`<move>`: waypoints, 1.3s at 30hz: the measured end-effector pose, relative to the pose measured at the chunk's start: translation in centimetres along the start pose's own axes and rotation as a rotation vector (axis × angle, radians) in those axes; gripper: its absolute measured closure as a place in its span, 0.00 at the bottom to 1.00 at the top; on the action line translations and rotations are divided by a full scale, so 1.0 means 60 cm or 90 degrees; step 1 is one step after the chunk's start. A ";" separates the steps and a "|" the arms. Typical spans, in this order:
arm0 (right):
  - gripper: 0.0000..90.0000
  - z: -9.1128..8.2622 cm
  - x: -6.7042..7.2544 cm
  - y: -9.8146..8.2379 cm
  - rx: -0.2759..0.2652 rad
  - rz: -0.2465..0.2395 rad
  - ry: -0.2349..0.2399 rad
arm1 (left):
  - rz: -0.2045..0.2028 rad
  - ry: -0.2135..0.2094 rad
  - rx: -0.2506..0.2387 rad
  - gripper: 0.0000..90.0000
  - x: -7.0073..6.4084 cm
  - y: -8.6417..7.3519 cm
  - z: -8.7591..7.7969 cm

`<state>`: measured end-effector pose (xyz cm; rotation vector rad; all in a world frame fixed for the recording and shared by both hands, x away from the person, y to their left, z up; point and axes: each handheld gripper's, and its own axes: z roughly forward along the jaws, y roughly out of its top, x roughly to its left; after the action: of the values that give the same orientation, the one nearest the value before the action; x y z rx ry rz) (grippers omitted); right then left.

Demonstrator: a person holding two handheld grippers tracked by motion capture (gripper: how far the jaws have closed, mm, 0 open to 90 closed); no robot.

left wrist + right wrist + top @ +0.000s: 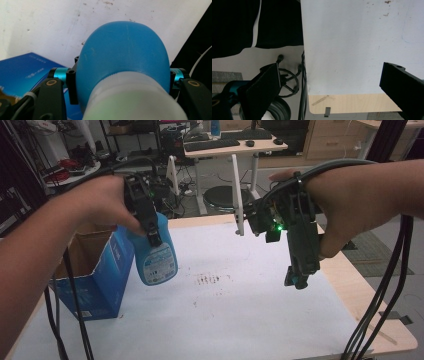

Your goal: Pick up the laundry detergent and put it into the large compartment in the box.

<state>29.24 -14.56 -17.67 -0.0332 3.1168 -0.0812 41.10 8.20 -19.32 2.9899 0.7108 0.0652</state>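
lab/office | desk with keyboard [218, 143] | cable-strewn floor | shelving

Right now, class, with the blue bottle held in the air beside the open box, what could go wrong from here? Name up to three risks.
1. The left gripper grips the blue bottle near its top, where the rounded shoulder could slide out of the jaws and drop onto the table.
2. The bottle hangs close to the blue cardboard box, so a swing might knock the box.
3. The right gripper stands open and apart, unable to steady the bottle.
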 end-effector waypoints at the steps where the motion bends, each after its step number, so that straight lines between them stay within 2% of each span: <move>1: 0.02 0.000 0.000 0.001 0.000 -0.004 -0.001 | -0.007 0.002 -0.004 0.43 0.000 -0.004 -0.009; 5: 0.02 -0.001 0.000 0.004 -0.001 -0.006 -0.002 | -0.037 -0.001 -0.012 0.43 0.007 -0.019 -0.050; 6: 0.02 -0.001 0.001 0.004 -0.002 -0.005 -0.001 | -0.054 -0.006 -0.017 0.43 0.009 -0.025 -0.062; 8: 0.02 -0.002 0.000 0.005 -0.002 -0.010 -0.002 | -0.072 -0.011 -0.022 0.43 0.013 -0.033 -0.078; 9: 0.02 -0.004 0.003 0.005 0.005 0.003 0.000 | -0.080 -0.014 -0.023 0.43 0.015 -0.038 -0.087; 10: 0.02 -0.003 0.001 0.006 -0.002 -0.012 -0.002 | -0.088 -0.015 -0.022 0.43 0.018 -0.043 -0.096; 12: 0.02 -0.003 0.001 0.007 0.000 -0.012 -0.002 | -0.110 -0.016 -0.022 0.43 0.022 -0.053 -0.111; 16: 0.02 -0.002 0.002 0.008 0.000 -0.012 -0.003 | -0.173 -0.017 -0.025 0.43 0.037 -0.077 -0.136; 19: 0.02 -0.003 0.002 0.009 -0.001 -0.014 -0.003 | -0.227 -0.010 -0.043 0.43 0.051 -0.100 -0.148; 21: 0.02 -0.004 0.004 0.010 0.002 -0.009 -0.003 | -0.269 -0.002 -0.050 0.43 0.060 -0.117 -0.153; 26: 0.02 -0.003 0.003 0.011 0.000 -0.014 -0.005 | -0.340 0.019 -0.039 0.43 0.086 -0.157 -0.165; 30: 0.02 -0.002 0.002 0.013 -0.003 -0.019 -0.004 | -0.400 0.018 -0.037 0.43 0.109 -0.187 -0.165; 35: 0.02 0.001 0.002 0.014 0.001 -0.013 0.000 | -0.460 0.021 -0.029 0.43 0.131 -0.216 -0.155; 39: 0.02 0.002 -0.002 0.014 -0.002 -0.019 -0.001 | -0.485 0.040 -0.019 0.43 0.143 -0.226 -0.145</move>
<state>29.34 -13.72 -17.85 -0.0796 3.1149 -0.0779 42.20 24.65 -11.46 2.4871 1.7602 0.1227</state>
